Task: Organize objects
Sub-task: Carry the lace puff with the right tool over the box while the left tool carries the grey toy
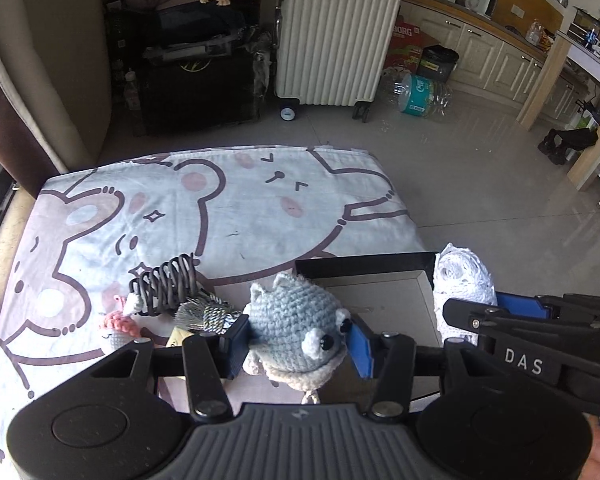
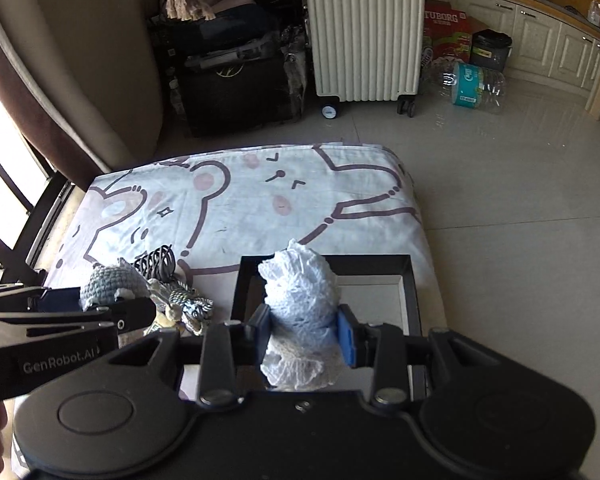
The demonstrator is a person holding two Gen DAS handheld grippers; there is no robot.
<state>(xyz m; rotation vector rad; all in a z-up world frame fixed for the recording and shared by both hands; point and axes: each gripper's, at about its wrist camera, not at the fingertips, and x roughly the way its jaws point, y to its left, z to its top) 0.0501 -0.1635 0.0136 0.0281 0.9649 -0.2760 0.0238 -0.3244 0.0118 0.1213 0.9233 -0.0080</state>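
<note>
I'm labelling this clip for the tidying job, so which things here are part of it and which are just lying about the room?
Part of the job:
- blue crochet toy, held in left gripper
- white crochet piece, held in right gripper
- black box
- dark hair claw
- pink crochet toy
- striped tassel

Just lying about:
- suitcase
- plastic bottles

The left gripper [image 1: 298, 346] is closed on a blue crocheted toy [image 1: 296, 330], pads pressing both its sides. Just beside it, the right gripper [image 2: 304, 334] is clamped around a white knitted bundle [image 2: 302, 296]. Both seem held above the surface, side by side.
</note>
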